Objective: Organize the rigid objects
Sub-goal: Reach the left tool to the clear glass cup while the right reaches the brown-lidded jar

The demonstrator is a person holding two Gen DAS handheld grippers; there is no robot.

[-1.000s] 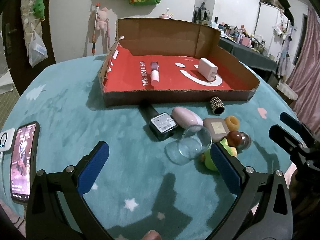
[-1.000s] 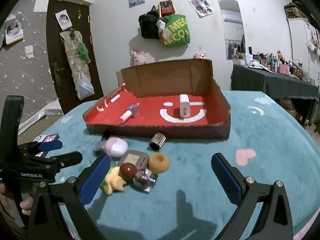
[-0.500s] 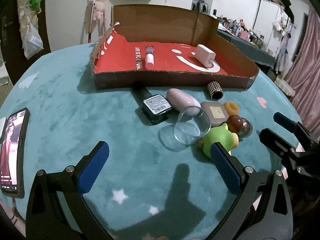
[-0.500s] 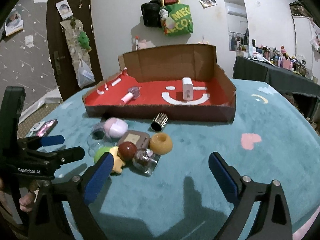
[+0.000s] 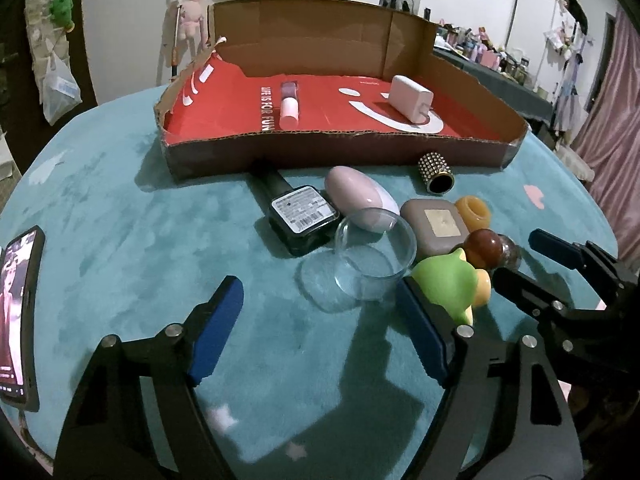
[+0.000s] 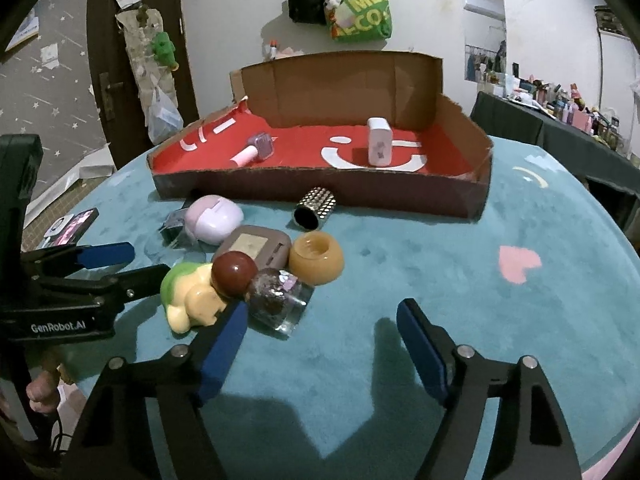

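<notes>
A cardboard box point(image 5: 280, 148) point(image 6: 320, 192) with a red floor holds a white charger point(image 5: 411, 98) point(image 6: 379, 142) and a pink tube point(image 5: 289, 105) point(image 6: 253, 151). In front of it lie a clear glass point(image 5: 374, 254), a black bottle point(image 5: 300, 216), a pink oval case point(image 5: 362, 198) point(image 6: 214, 219), a brown square case point(image 5: 434, 226) point(image 6: 256, 246), an orange ring point(image 6: 316, 257), a studded cylinder point(image 5: 436, 172) point(image 6: 316, 208), a green toy point(image 5: 450, 280) point(image 6: 188, 296) and a brown-capped bottle point(image 6: 272, 296). My left gripper point(image 5: 320, 328) is open just before the glass. My right gripper point(image 6: 320, 344) is open beside the brown-capped bottle.
A round table under teal cloth point(image 5: 120, 220) carries everything. A phone point(image 5: 16, 312) point(image 6: 76, 224) lies at its left edge. A cluttered dark table point(image 6: 560, 120) stands at the back right and a door point(image 6: 132, 60) at the back left.
Both grippers have moved forward and lower toward the pile of objects, which now looks larger. Both stay open and nothing on the table has moved.
</notes>
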